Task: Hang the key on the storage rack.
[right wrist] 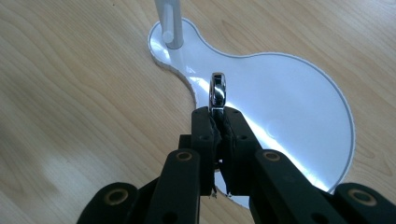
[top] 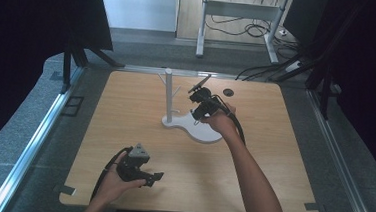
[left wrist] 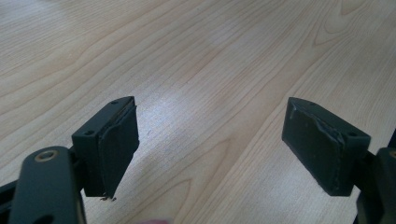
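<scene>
A white stand with an upright pole and short pegs rises from a flat white base at the middle of the wooden table. My right gripper hovers over that base, tilted down. In the right gripper view it is shut on a shiny metal ring, which sticks up edge-on from the pads above the base, with the pole further off. Near the table's front edge my left gripper rests low. Its jaws stand wide apart over bare wood, holding nothing.
A small dark round object lies on the table behind the right hand. The wooden table has metal rails on both sides. Dark curtains flank it, and a desk frame with cables stands on the floor beyond.
</scene>
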`<move>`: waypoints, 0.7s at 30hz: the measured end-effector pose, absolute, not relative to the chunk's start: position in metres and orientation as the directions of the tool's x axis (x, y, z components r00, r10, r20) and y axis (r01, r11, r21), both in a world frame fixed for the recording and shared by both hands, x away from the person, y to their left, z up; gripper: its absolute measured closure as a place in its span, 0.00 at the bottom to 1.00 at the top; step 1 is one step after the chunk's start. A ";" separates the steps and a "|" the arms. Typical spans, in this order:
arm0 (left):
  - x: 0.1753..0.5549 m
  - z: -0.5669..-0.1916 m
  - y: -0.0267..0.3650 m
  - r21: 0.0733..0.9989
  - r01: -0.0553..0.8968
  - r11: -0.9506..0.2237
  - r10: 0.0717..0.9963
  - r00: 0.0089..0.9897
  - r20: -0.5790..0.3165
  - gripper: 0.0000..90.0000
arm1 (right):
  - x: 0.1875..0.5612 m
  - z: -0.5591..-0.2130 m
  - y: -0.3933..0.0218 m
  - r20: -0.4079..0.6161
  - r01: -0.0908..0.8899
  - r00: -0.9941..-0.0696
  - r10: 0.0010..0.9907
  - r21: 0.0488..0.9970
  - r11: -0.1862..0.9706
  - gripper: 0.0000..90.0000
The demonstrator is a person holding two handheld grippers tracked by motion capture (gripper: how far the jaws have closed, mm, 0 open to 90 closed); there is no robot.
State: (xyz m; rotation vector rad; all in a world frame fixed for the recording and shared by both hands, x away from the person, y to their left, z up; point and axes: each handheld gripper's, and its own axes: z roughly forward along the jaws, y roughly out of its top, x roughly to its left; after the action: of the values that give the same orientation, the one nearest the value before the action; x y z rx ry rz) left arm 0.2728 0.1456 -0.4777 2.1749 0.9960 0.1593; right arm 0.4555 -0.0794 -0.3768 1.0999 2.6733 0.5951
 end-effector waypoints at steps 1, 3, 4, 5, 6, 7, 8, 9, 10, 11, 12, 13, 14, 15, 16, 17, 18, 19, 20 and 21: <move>0.273 -0.478 0.146 0.662 0.609 -0.436 0.699 0.693 -0.177 0.21 | 0.457 -0.377 -0.079 -0.019 0.633 -0.705 0.709 0.435 0.641 0.94; 0.273 -0.478 0.146 0.663 0.609 -0.435 0.699 0.693 -0.177 0.21 | 0.459 -0.376 -0.079 -0.020 0.634 -0.703 0.711 0.435 0.640 0.94; 0.273 -0.477 0.146 0.663 0.609 -0.435 0.699 0.693 -0.177 0.21 | 0.461 -0.375 -0.078 -0.020 0.635 -0.700 0.714 0.439 0.635 0.94; 0.273 -0.477 0.146 0.662 0.609 -0.436 0.699 0.693 -0.177 0.21 | 0.462 -0.375 -0.078 -0.020 0.633 -0.701 0.712 0.442 0.635 0.94; 0.273 -0.477 0.146 0.662 0.609 -0.436 0.699 0.693 -0.177 0.21 | 0.462 -0.375 -0.078 -0.020 0.633 -0.701 0.712 0.442 0.635 0.94; 0.273 -0.478 0.145 0.663 0.609 -0.437 0.698 0.693 -0.177 0.21 | 0.464 -0.374 -0.077 -0.020 0.634 -0.701 0.713 0.443 0.634 0.94; 0.273 -0.478 0.145 0.663 0.609 -0.437 0.698 0.693 -0.177 0.21 | 0.464 -0.374 -0.077 -0.020 0.634 -0.701 0.713 0.443 0.634 0.94; 0.273 -0.478 0.145 0.661 0.609 -0.437 0.698 0.694 -0.177 0.21 | 0.465 -0.375 -0.076 -0.021 0.632 -0.702 0.712 0.442 0.636 0.94; 0.272 -0.478 0.145 0.661 0.609 -0.438 0.698 0.694 -0.177 0.21 | 0.465 -0.375 -0.075 -0.019 0.634 -0.701 0.713 0.442 0.635 0.94; 0.273 -0.478 0.145 0.662 0.608 -0.438 0.697 0.694 -0.177 0.21 | 0.466 -0.375 -0.075 -0.017 0.633 -0.702 0.712 0.443 0.635 0.94; 0.273 -0.477 0.145 0.662 0.608 -0.438 0.698 0.694 -0.177 0.21 | 0.467 -0.375 -0.074 -0.018 0.632 -0.704 0.710 0.442 0.637 0.94; 0.273 -0.477 0.145 0.662 0.608 -0.438 0.698 0.694 -0.177 0.21 | 0.467 -0.375 -0.074 -0.018 0.632 -0.704 0.710 0.442 0.637 0.94; 0.272 -0.477 0.146 0.663 0.609 -0.436 0.697 0.694 -0.179 0.21 | 0.468 -0.375 -0.073 -0.016 0.634 -0.702 0.712 0.442 0.635 0.94; 0.272 -0.477 0.146 0.664 0.608 -0.435 0.697 0.694 -0.179 0.21 | 0.469 -0.376 -0.072 -0.018 0.636 -0.700 0.714 0.439 0.634 0.94; 0.272 -0.477 0.146 0.664 0.608 -0.435 0.697 0.694 -0.179 0.21 | 0.469 -0.376 -0.072 -0.018 0.636 -0.700 0.714 0.439 0.634 0.94; 0.272 -0.477 0.146 0.664 0.608 -0.435 0.697 0.695 -0.180 0.21 | 0.470 -0.376 -0.072 -0.016 0.634 -0.703 0.711 0.439 0.636 0.94; 0.272 -0.477 0.146 0.664 0.608 -0.435 0.696 0.695 -0.180 0.21 | 0.471 -0.375 -0.070 -0.017 0.636 -0.701 0.713 0.437 0.636 0.94; 0.272 -0.477 0.146 0.664 0.608 -0.435 0.696 0.695 -0.180 0.21 | 0.471 -0.375 -0.070 -0.017 0.636 -0.701 0.713 0.437 0.636 0.94; 0.272 -0.477 0.146 0.664 0.608 -0.435 0.696 0.695 -0.181 0.21 | 0.473 -0.374 -0.069 -0.017 0.635 -0.702 0.712 0.439 0.636 0.94; 0.272 -0.477 0.146 0.664 0.608 -0.435 0.696 0.695 -0.181 0.21 | 0.474 -0.374 -0.068 -0.019 0.632 -0.703 0.711 0.441 0.637 0.94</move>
State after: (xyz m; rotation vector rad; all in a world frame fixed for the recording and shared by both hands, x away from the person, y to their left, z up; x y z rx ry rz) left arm 0.2723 0.1458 -0.4769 2.1720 0.9921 0.1538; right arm 0.4735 -0.0681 -0.3736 1.1057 2.6664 0.6092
